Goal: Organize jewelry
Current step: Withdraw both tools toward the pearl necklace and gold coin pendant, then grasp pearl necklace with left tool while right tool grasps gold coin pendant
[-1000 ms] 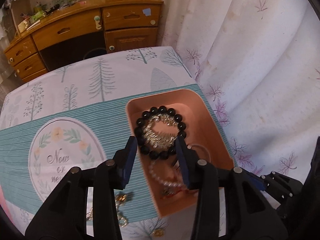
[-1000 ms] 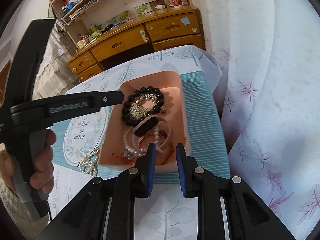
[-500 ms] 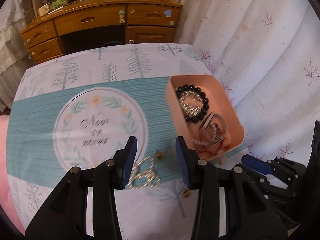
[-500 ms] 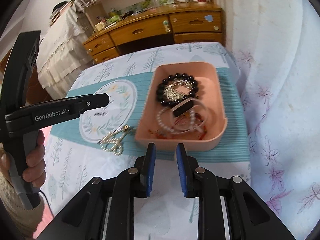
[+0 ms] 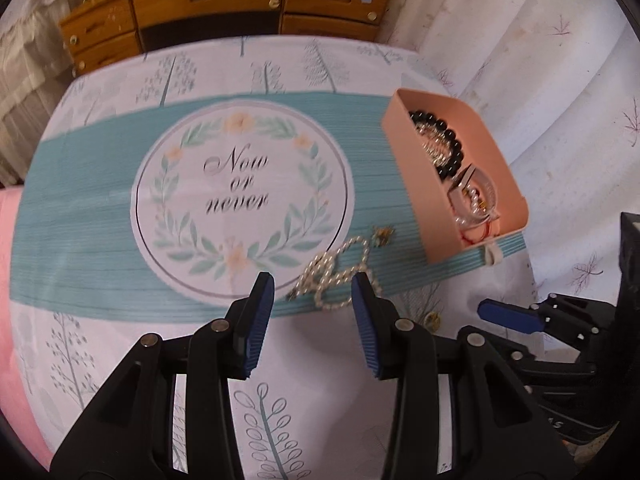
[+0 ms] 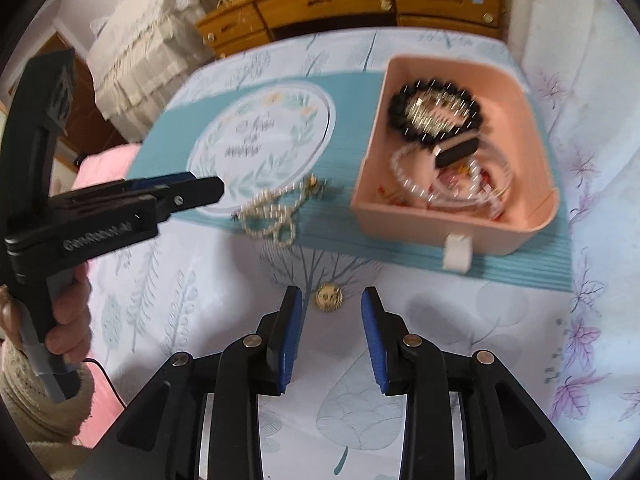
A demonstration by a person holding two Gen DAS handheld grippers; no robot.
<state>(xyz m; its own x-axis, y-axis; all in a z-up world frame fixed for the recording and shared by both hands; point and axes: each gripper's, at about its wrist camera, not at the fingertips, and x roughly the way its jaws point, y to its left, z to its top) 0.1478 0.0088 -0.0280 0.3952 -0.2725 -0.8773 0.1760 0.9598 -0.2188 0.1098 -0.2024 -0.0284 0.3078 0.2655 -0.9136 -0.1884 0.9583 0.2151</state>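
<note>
Pearl necklace (image 5: pixel 338 270) lies at lower centre, framed by the spread, empty left gripper (image 5: pixel 312 312) for pickup; right gripper (image 6: pixel 330 332) is spread too.

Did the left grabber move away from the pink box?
Yes. The left gripper went from above the pink box leftward and back; now it's over the pearl necklace.

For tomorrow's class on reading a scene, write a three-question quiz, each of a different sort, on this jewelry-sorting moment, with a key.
1. True or false: the pearl necklace lies inside the pink tray.
2. What sits between the right gripper fingers? A) gold round piece B) black bead bracelet C) white tag
3. Fill in: the left gripper is ____ and holds nothing.

Key: 1 false, it lies on the tablecloth; 2 A; 3 open.
</note>
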